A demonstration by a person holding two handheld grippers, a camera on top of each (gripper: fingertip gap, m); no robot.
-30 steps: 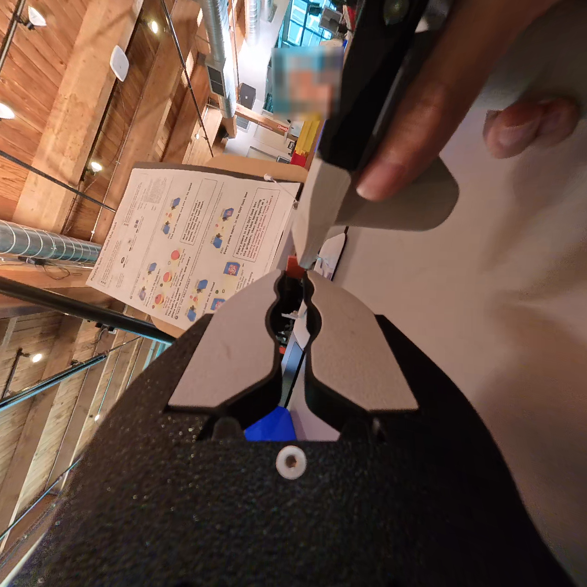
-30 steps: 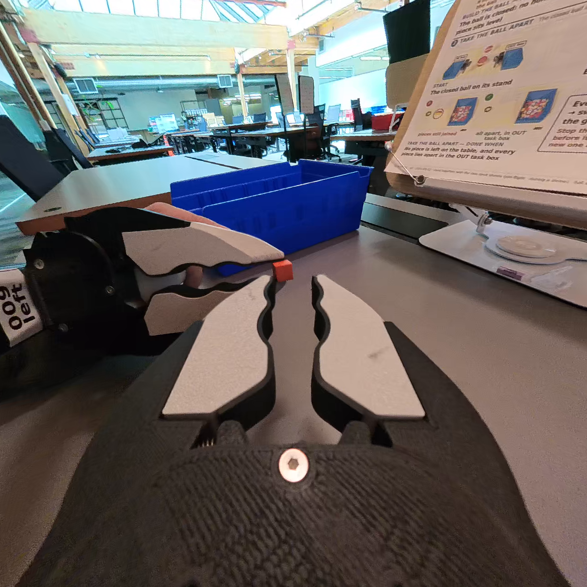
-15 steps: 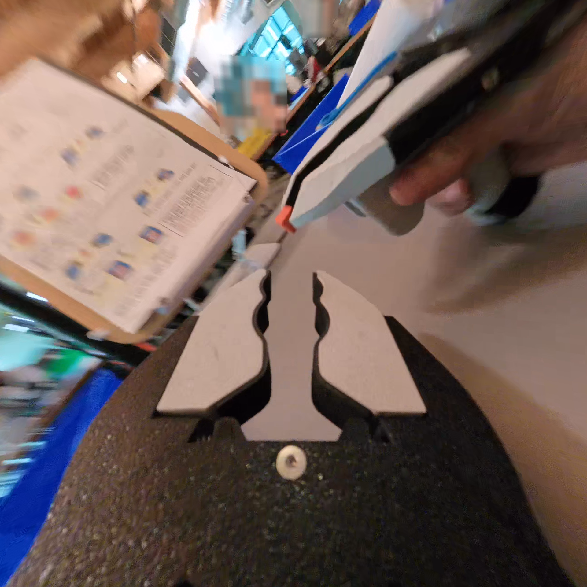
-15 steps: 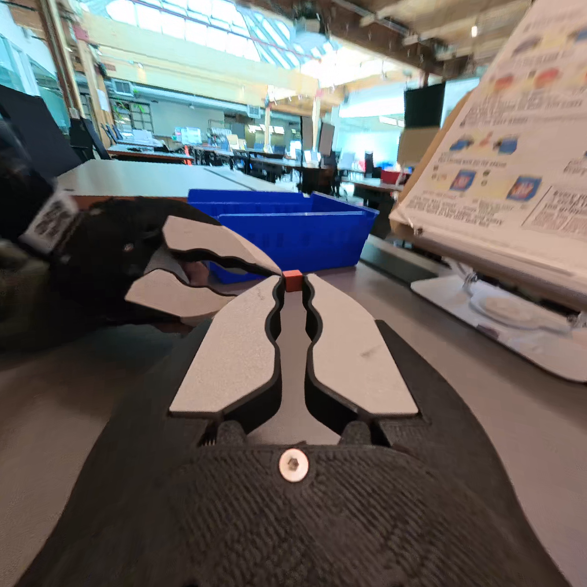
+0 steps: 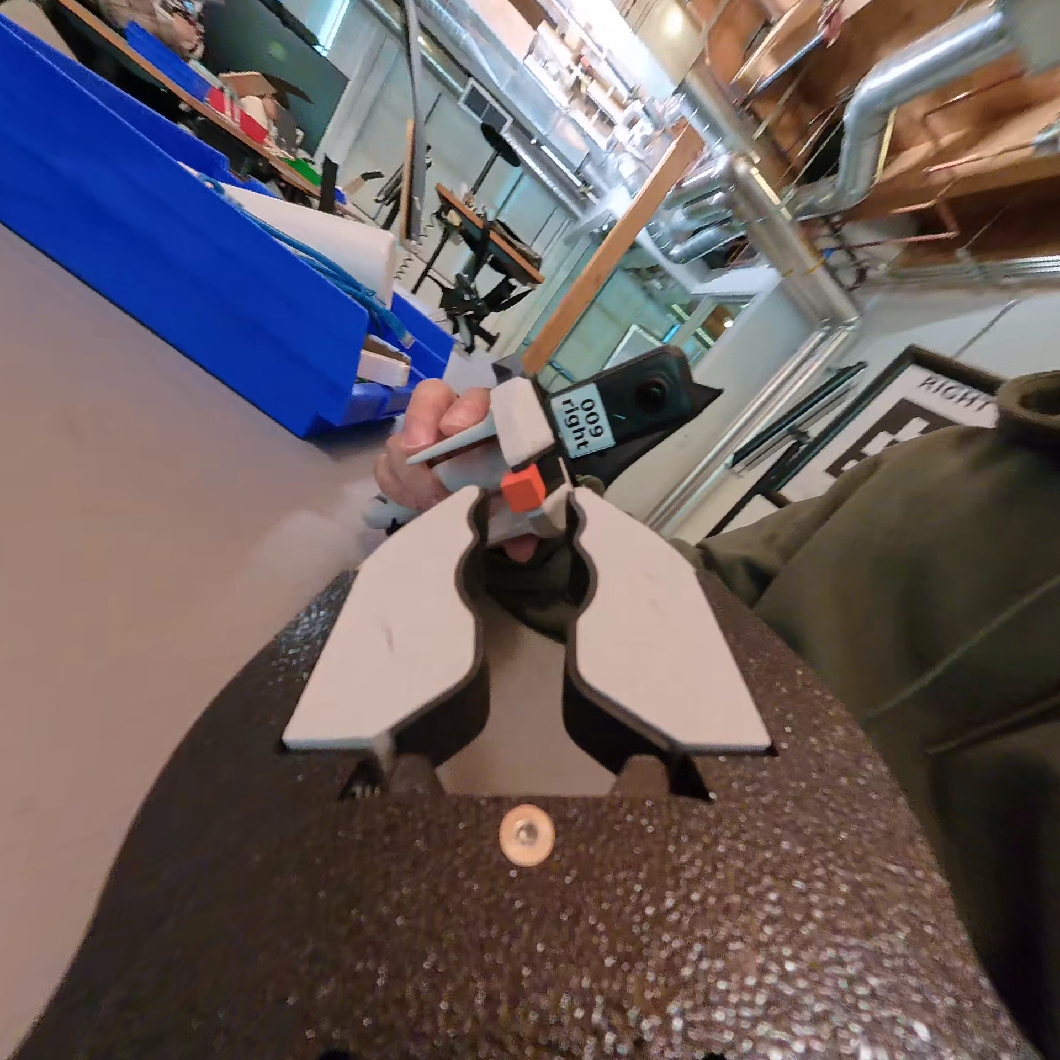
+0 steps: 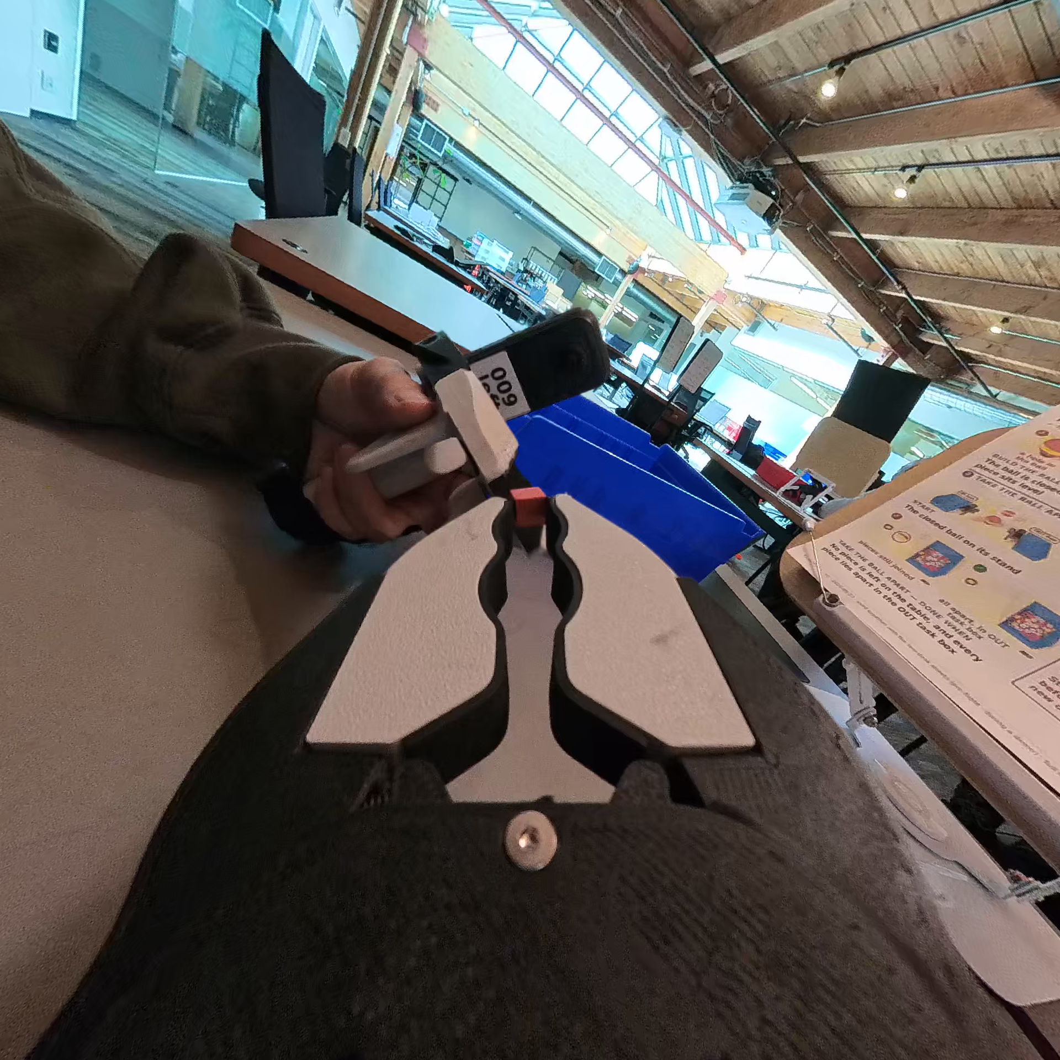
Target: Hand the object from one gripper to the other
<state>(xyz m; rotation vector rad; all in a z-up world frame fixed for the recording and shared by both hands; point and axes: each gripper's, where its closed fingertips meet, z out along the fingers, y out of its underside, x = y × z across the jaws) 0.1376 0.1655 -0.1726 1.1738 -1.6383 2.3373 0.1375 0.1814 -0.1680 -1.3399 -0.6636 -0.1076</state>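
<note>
A small orange cube (image 6: pixel 527 506) is pinched between the fingertips of my right gripper (image 6: pixel 529 510), which is shut on it above the grey table (image 6: pixel 115 573). In the left wrist view the same cube (image 5: pixel 522 487) sits at the tips of the right gripper (image 5: pixel 519 519), which points back at the camera. My left gripper (image 5: pixel 526 502) is open, and its tips frame the cube from either side with a gap. I cannot tell whether they touch it. A hand holds the left gripper's body (image 6: pixel 482 430) just behind the cube.
A blue bin (image 6: pixel 631 493) stands on the table behind the grippers and also shows in the left wrist view (image 5: pixel 172 246). A printed sheet on a tilted board (image 6: pixel 946 550) stands at the right. An olive sleeve (image 5: pixel 889 602) fills the right of the left wrist view. My two grippers' fingertips are within a few centimetres of each other.
A second ago my left gripper held the cube and my right was open. My right gripper then shut on it and my left let go. Both have since turned to face each other.
</note>
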